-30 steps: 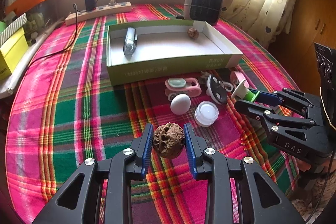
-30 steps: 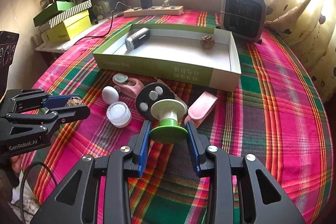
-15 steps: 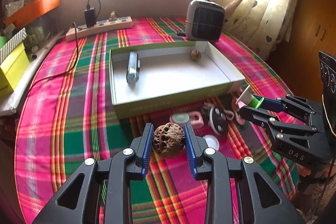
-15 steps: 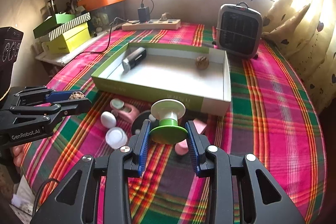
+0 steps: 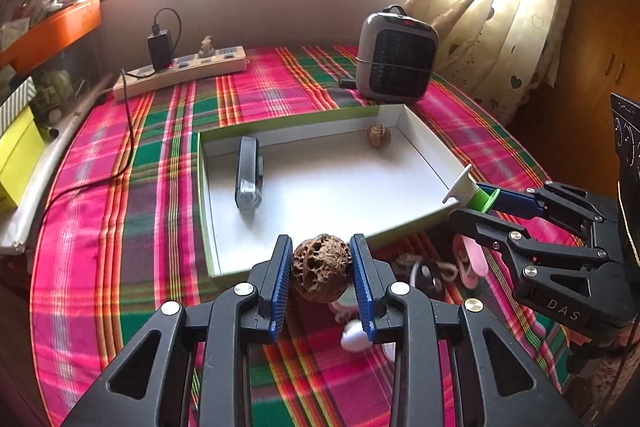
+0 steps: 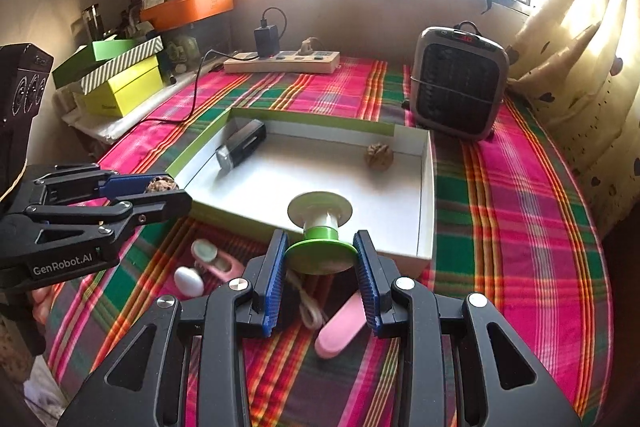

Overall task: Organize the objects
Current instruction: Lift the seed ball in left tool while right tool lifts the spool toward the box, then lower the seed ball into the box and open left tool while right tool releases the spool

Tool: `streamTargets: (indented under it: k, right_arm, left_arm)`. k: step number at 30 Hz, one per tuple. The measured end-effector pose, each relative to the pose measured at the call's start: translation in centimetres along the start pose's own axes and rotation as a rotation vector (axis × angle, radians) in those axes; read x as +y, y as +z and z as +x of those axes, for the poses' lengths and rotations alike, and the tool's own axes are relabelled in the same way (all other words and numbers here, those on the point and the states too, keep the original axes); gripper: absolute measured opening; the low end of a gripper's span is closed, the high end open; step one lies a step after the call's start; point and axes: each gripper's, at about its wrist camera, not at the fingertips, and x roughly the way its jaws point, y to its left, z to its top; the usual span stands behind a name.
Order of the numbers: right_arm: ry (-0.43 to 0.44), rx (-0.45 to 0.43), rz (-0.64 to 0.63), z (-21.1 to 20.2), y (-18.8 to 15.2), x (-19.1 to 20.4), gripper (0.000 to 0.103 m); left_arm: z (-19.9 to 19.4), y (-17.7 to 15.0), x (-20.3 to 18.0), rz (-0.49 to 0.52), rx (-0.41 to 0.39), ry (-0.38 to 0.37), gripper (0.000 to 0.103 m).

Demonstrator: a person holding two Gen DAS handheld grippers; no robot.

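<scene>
Left wrist view: the left gripper (image 5: 320, 277) pinches a wrinkled brown walnut (image 5: 320, 268) between its blue pads, held above the near wall of a shallow green-edged box (image 5: 208, 223). At 3 o'clock, the right gripper (image 5: 478, 201) clamps a green and white spool (image 5: 472, 191) over the box's right corner. Inside the box, a grey device (image 5: 249, 173) lies at 11 o'clock and a second walnut (image 5: 379, 135) at 1 o'clock. Small pink and white items (image 6: 338, 329) lie on the plaid cloth (image 5: 100, 227) just below the grippers.

I see a walnut (image 6: 379, 156) in the tray's (image 6: 426, 203) far right corner, what looks like a flashlight (image 6: 241, 148) far left, heater (image 6: 460, 83) behind
</scene>
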Motion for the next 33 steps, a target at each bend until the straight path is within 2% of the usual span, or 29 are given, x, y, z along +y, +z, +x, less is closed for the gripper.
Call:
streamTargets:
  k: [19,33]
  right_arm:
    - [-0.053,0.046,0.037,5.3,3.2,-3.3,0.035]
    - [-0.074,0.09,0.024,8.4,3.8,-4.3,0.035]
  left_arm:
    - [6.2,5.1,1.3,-0.011,0.031,0.023,0.027]
    - [10.2,6.7,1.8,0.0,0.067,0.052,0.027]
